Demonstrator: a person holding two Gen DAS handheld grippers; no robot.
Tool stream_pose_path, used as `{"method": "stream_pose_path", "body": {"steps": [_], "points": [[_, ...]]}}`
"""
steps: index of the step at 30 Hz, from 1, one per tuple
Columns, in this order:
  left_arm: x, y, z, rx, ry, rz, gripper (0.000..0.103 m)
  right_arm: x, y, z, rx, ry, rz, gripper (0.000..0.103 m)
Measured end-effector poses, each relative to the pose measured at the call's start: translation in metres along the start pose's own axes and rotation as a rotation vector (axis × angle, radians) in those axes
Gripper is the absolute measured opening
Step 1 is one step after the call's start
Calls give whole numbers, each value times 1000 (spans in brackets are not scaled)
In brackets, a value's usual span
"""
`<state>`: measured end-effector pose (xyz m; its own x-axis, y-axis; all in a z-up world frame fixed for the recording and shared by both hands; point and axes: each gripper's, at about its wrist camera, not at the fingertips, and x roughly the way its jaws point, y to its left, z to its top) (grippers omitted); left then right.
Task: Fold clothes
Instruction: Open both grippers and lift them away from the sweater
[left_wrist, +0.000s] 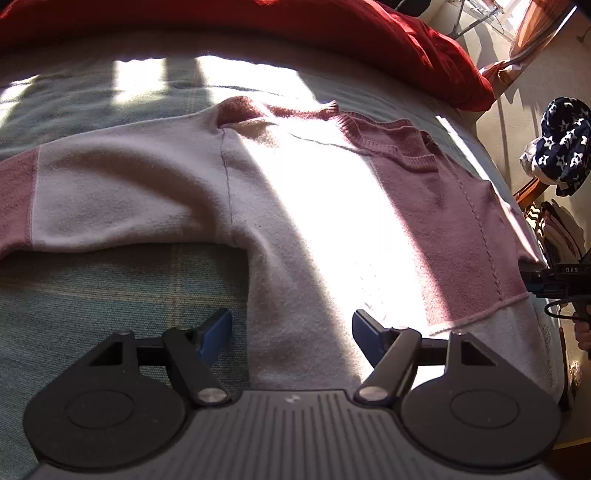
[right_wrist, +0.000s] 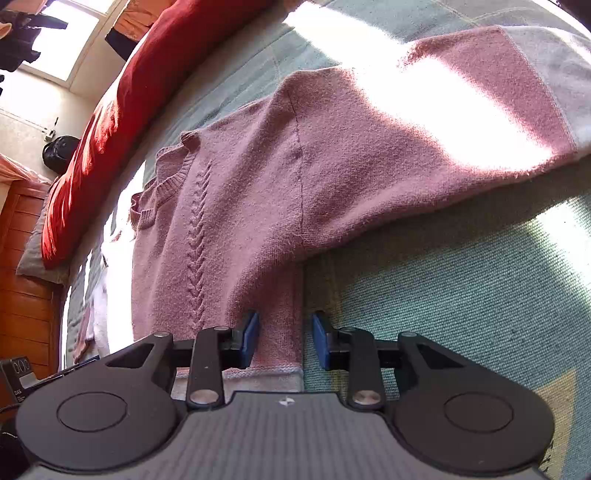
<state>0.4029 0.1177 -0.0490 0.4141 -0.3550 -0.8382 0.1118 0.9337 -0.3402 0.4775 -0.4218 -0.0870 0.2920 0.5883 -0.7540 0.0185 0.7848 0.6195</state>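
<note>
Sunlit bedroom, window (right_wrist: 70, 44) at the far left of the right wrist view, pale carpet (left_wrist: 517, 110) beside the bed. Bed covered by a pale green checked bedspread (left_wrist: 122, 295), crossed by bright bars of sun. Red duvet (left_wrist: 258, 33) bunched along the far edge of the bed. Wooden furniture (right_wrist: 22, 266) at the left border of the right wrist view.

Spread flat on the bedspread, front up: a knitted sweater (left_wrist: 295, 206) in dusty pink and off-white panels, ribbed neckline (left_wrist: 369, 136) toward the red duvet, both sleeves stretched out sideways. Cable stitch (right_wrist: 195, 243) down the pink chest panel, off-white hem band (right_wrist: 258, 376) nearest the camera.

Off the bed's right side, a dark blue star-printed fabric (left_wrist: 565, 144) above a stack of clothes (left_wrist: 554, 229).

Left gripper (left_wrist: 291, 336) poised over the off-white lower body of the sweater, blue pads (left_wrist: 216, 336) spread wide, nothing between them but cloth lying below, no grasp. Right gripper (right_wrist: 284, 339) over the sweater's pink side edge just above the hem, pads (right_wrist: 249, 339) partly apart and straddling that strip of knit, not pinching it. At the right border of the left wrist view, the right gripper's black body, with part of a hand (left_wrist: 583, 336) on its handle.
</note>
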Motion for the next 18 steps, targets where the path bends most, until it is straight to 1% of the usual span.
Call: {"method": "stream_pose_path", "body": {"steps": [1,2,4,5,7,8,9,10,11,12,13,14,15,16,17,18], "points": [[3,-2,0,16,2,15,72,3,4,-1,-17,0,-3,33],[6,-6,-1,37,6,34,71,5,8,-2,-31,1,-10,26],[10,-14,0,87,12,77,68,9,15,-3,-54,4,-26,15],[11,-20,1,126,15,100,64,10,19,-4,-64,4,-35,13],[9,-27,4,197,5,179,56,6,32,-4,-150,-12,-130,12],[6,-27,7,212,-2,227,56,3,39,-3,-216,-21,-204,12],[2,-25,10,207,-3,250,55,0,46,-3,-283,-30,-279,12],[-3,-22,14,188,0,256,54,-5,53,-4,-307,-35,-312,12],[-10,-22,16,180,-11,248,55,-9,59,-5,-328,-41,-345,12],[-19,-27,18,194,-42,226,57,-13,66,-5,-350,-47,-377,12],[-26,-35,19,218,-66,202,59,-19,76,-9,-391,-71,-403,15],[-31,-44,19,242,-82,177,63,-23,86,-13,-420,-91,-407,22],[-32,-52,18,262,-87,140,67,-27,95,-18,-441,-97,-361,27],[-28,-60,15,278,-75,96,70,-23,100,-22,-437,-76,-301,34],[-20,-67,11,293,-56,51,70,-15,103,-27,-435,-46,-261,36],[-12,-74,7,311,-32,25,71,-3,105,-34,-453,-15,-250,36]]}}
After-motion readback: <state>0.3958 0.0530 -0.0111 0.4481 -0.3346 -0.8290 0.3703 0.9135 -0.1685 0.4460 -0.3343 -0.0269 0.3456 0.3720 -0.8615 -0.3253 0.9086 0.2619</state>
